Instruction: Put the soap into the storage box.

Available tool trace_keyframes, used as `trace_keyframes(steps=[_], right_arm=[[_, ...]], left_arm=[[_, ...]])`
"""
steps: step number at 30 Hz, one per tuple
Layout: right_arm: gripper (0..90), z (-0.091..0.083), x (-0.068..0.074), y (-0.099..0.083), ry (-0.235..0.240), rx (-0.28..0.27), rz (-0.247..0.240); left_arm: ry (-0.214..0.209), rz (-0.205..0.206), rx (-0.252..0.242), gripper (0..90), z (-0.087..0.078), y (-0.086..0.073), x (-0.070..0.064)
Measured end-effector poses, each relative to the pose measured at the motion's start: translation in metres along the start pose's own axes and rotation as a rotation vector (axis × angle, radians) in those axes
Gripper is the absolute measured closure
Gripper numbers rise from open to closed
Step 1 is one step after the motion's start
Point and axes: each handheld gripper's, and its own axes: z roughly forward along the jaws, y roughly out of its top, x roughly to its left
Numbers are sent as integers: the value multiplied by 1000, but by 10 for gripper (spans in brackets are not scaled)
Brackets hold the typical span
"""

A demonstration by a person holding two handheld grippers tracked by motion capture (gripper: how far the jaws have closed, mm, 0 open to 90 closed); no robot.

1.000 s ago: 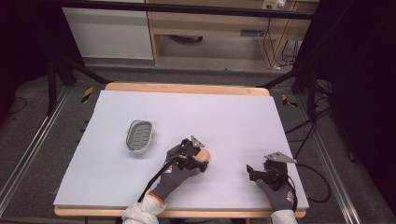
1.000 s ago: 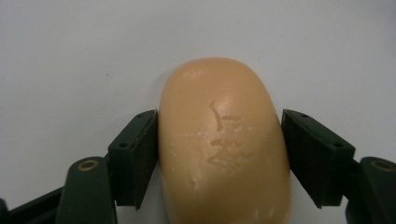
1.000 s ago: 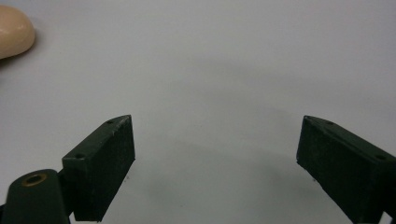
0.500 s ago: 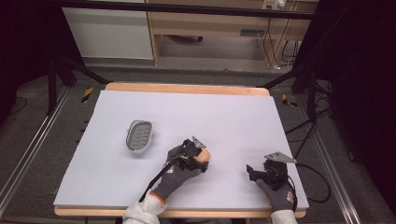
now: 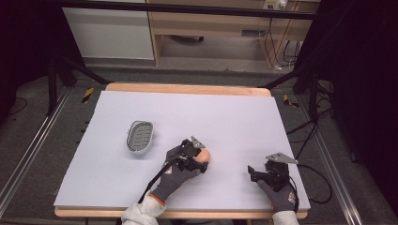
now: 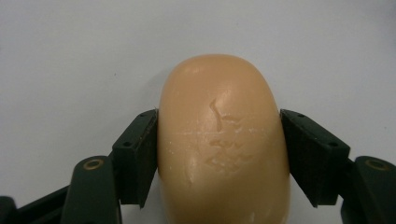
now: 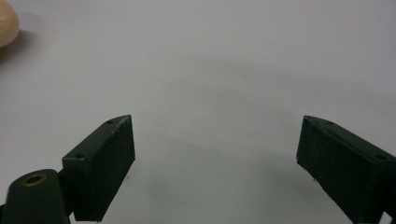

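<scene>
1. In the left gripper view, the near end of the soap bar [image 6: 219, 149] is cut off by the bottom edge.
2. In the high view, the left claw [image 5: 202, 161] and its hand cover most of the soap bar [image 5: 204, 157].
3. In the right gripper view, the picture's left edge crops the soap bar [image 7: 7, 23] to a sliver.
4. The inside of the grey dish [image 5: 140, 136] is too small to make out.

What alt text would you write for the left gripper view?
A tan bar of soap, scratched on top, sits clamped between the left claw's two black jaws, which press its sides. Behind it lies a plain white table surface.
</scene>
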Motion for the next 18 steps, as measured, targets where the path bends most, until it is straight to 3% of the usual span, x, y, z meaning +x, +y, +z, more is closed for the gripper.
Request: trace_keyframes(steps=[18], right_arm=[[115,0,0,0,-2,-1,1]], left_arm=[[-2,-26,-63,312,-49,-11,23]])
